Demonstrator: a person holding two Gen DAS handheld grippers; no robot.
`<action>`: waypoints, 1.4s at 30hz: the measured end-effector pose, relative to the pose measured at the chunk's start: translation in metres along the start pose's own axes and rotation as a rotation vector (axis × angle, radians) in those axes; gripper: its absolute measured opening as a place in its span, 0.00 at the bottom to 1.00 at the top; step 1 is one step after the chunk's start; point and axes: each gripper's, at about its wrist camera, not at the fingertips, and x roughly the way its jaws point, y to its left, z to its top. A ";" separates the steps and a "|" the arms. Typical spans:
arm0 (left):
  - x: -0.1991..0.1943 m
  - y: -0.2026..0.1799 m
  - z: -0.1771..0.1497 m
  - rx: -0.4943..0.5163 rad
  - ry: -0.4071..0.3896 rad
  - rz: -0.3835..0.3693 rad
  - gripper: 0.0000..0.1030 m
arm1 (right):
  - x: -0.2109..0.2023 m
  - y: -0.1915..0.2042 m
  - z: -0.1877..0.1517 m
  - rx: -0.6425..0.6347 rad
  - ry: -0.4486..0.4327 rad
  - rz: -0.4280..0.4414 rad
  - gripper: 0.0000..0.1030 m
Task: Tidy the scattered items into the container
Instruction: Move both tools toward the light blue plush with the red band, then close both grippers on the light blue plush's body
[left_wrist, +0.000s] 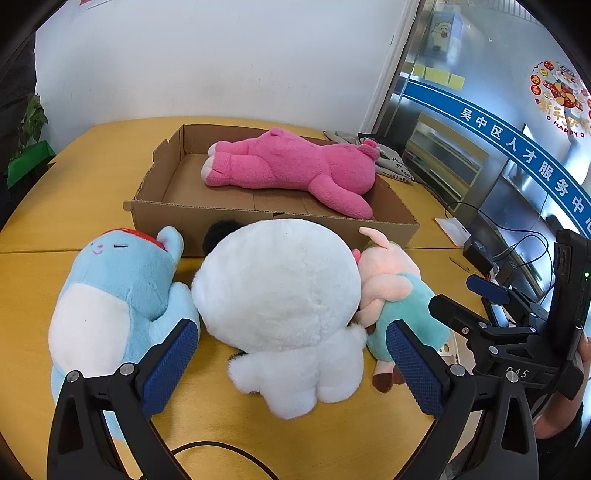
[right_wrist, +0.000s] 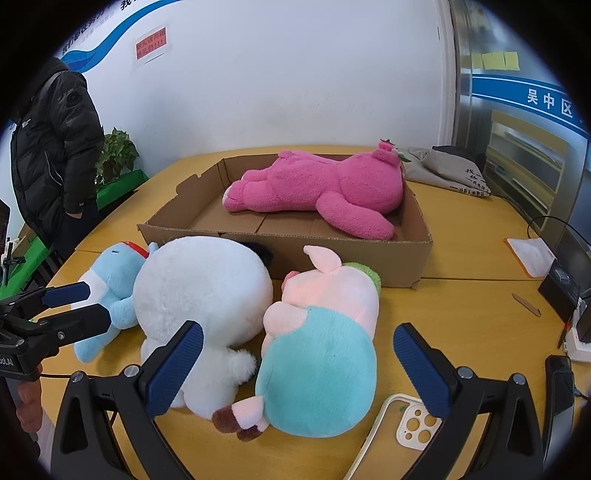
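Office corner with a yellow-topped table

A plain white wall rises behind the yellow table, carrying a small red notice (its text too blurred to read). To the right stands a glass partition crossed by a blue band with white Chinese characters, yellow sticky notes above it. A potted green plant sits in the left corner, beside a person in a black puffer jacket.

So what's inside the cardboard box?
Only the pink plush bear lies inside the cardboard box, stretched along its far side. The rest of the floor that shows is bare. The strip just behind the near wall, and whatever is under the bear, is hidden.
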 end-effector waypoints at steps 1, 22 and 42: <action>0.001 0.001 -0.001 -0.002 0.002 -0.001 1.00 | 0.001 0.000 -0.001 0.001 0.003 0.000 1.00; -0.033 0.142 -0.012 -0.075 0.009 0.055 1.00 | 0.003 0.109 -0.001 -0.037 0.032 0.403 1.00; 0.039 0.263 -0.008 -0.197 0.214 -0.415 0.92 | 0.140 0.198 -0.022 0.219 0.339 0.523 0.68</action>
